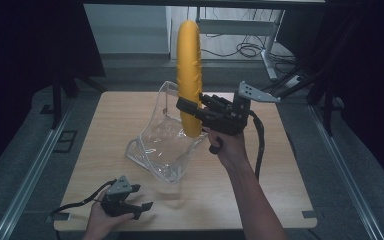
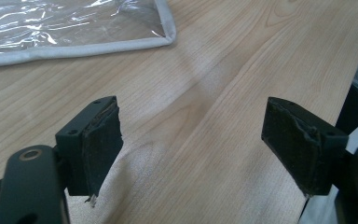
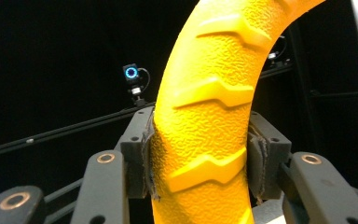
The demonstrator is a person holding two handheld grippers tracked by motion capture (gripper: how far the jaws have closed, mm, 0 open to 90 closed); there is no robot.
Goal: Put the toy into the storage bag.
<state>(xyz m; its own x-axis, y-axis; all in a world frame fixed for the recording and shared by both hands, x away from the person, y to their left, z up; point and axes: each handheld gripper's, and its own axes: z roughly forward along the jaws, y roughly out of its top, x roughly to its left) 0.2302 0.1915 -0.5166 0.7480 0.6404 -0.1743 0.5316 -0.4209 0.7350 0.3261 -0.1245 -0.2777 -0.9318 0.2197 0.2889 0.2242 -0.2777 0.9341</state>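
while the right gripper (image 1: 190, 111) clenches a yellow ring (image 1: 189, 75) and holds it upright above the far middle of the table (image 1: 260, 190), the ring's lower end sits just inside or just over the open mouth of a clear plastic bag (image 1: 162, 145); which of the two i cannot tell. in the right gripper view the two pads press on either flank of the ring's ribbed, pebbled band (image 3: 205, 140), with black space all around it. the bag stands crumpled near the table's centre, its grey-edged rim raised on the far side and its near end spread flat on the wood. it is the one thing close under the ring, and its upright wall stands just left of the gripper's jaws.

the left gripper (image 1: 139, 200) rests low at the near left corner of the table, close to the near edge, well apart from the bag. its jaws stand wide and released, with bare wood between them in the left gripper view (image 2: 193, 154), and a corner of the bag's grey hem (image 2: 163, 37) lies ahead of them.

open wood runs along the right side and the near side of the table. the top is pale wood grain. grey floor with metal rails (image 1: 30, 165) flanks it, dark curtains close both sides, and a desk frame with cables (image 1: 250, 47) stands beyond the far edge.
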